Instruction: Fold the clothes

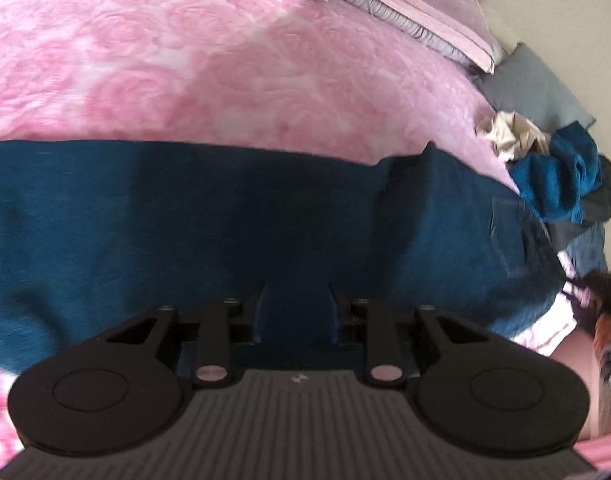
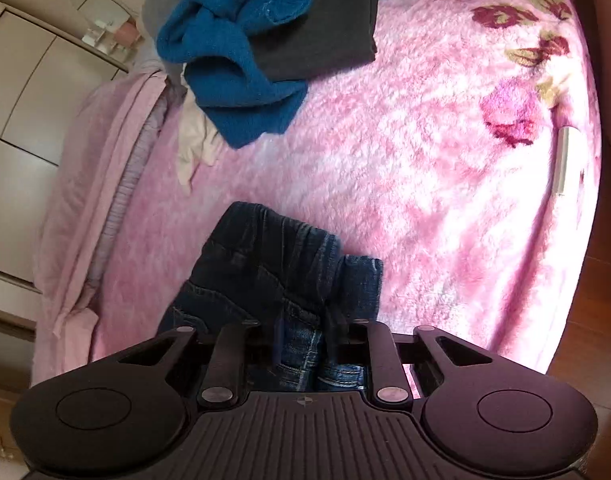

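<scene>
Dark blue jeans point(image 1: 225, 216) lie stretched across the pink bed in the left wrist view. My left gripper point(image 1: 297, 312) sits low over the cloth with its jaws apart and denim between them; I cannot tell if it grips. In the right wrist view my right gripper point(image 2: 305, 344) is shut on the bunched waistband of the jeans point(image 2: 273, 256), holding it just above the blanket.
A pile of clothes with a blue sweater point(image 2: 233, 40), a dark grey garment point(image 2: 325, 24) and a cream cloth point(image 2: 193, 140) lies at the far side of the pink blanket point(image 2: 425, 160). Pillows point(image 1: 417, 4) are at the headboard. White wardrobe point(image 2: 21, 100) stands left.
</scene>
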